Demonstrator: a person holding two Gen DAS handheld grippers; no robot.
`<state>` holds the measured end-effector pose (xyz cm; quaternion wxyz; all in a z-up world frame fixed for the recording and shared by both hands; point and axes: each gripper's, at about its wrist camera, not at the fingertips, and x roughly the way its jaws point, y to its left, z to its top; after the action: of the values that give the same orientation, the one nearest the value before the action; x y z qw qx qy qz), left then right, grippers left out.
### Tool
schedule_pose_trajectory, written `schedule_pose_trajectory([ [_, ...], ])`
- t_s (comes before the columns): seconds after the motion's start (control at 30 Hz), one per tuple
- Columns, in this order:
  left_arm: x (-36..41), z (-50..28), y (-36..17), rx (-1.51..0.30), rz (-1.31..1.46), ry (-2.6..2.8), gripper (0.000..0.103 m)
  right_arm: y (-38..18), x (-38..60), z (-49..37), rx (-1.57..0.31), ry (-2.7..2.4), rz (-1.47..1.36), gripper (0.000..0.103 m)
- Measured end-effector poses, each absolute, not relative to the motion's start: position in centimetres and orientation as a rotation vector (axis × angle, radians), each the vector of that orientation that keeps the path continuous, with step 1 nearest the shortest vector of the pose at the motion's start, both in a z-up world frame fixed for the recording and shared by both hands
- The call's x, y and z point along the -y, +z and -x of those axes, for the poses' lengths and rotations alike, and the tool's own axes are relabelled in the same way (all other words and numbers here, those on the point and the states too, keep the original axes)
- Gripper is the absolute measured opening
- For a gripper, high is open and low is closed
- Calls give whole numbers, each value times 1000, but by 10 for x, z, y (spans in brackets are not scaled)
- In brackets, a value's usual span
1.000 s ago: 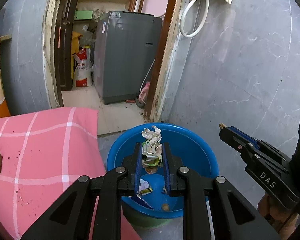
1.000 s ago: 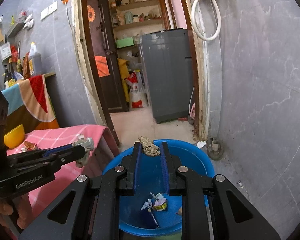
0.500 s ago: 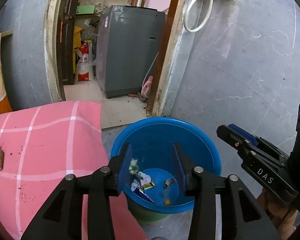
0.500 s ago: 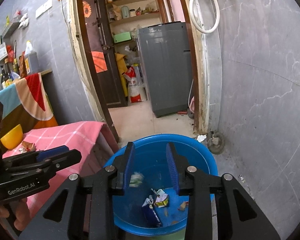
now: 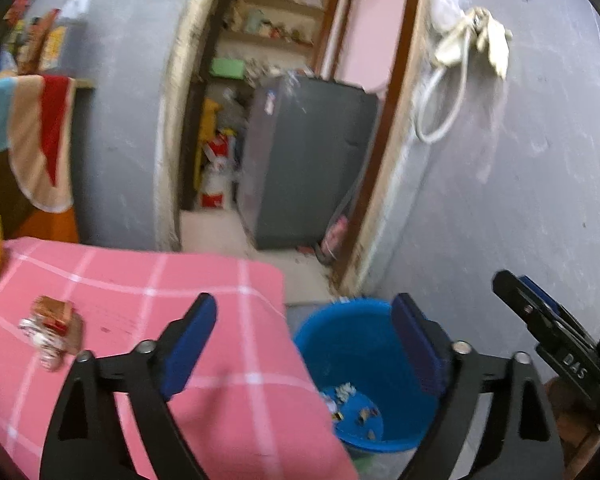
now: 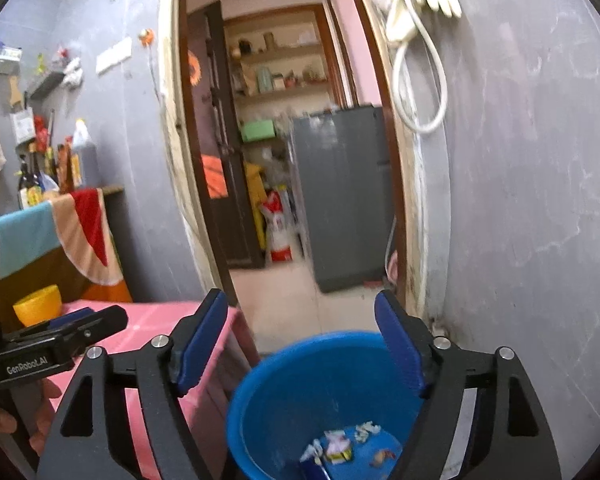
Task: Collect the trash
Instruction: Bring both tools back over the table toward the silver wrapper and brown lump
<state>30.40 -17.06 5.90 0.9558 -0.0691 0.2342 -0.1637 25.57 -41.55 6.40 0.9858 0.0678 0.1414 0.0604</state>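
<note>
Pink checked cloth point(image 5: 148, 296) covers the table, where a small heap of wrappers point(image 5: 52, 330) lies near its left side, blurred. Grey walls flank a doorway with a grey appliance point(image 6: 340, 196) beyond. On the floor beside the table stands the blue bucket point(image 6: 300, 380), scraps of trash point(image 6: 340, 446) at its bottom, too small to tell apart. The left gripper point(image 5: 304, 344) and right gripper point(image 6: 300, 336) both hold their fingers spread wide, empty. A yellow bowl point(image 6: 38, 304) is partly hidden.
</note>
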Motion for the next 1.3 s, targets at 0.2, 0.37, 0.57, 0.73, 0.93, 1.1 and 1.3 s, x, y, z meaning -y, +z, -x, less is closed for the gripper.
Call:
schedule_pose_trajectory([
  [0.2,134,-289,73,-375,168,-241,101,76,395,-244,-160,133,-136,103],
  [0.37,105,-276,81,-309,147,-172,101,85,374,-238,-81,159,-132,103],
  [0.57,70,-260,86,-254,142,-97,101,92,348,-236,-26,196,-135,103],
  [0.73,43,-251,87,-227,128,-36,101,95,326,-238,-10,228,-139,103],
  [0.93,9,-243,85,-212,126,31,101,94,298,-244,-20,259,-134,103],
  [1.1,-17,-238,79,-224,120,73,101,90,275,-254,-58,290,-115,103],
  [1.3,-41,-237,66,-249,124,108,101,83,252,-266,-115,331,-101,103],
])
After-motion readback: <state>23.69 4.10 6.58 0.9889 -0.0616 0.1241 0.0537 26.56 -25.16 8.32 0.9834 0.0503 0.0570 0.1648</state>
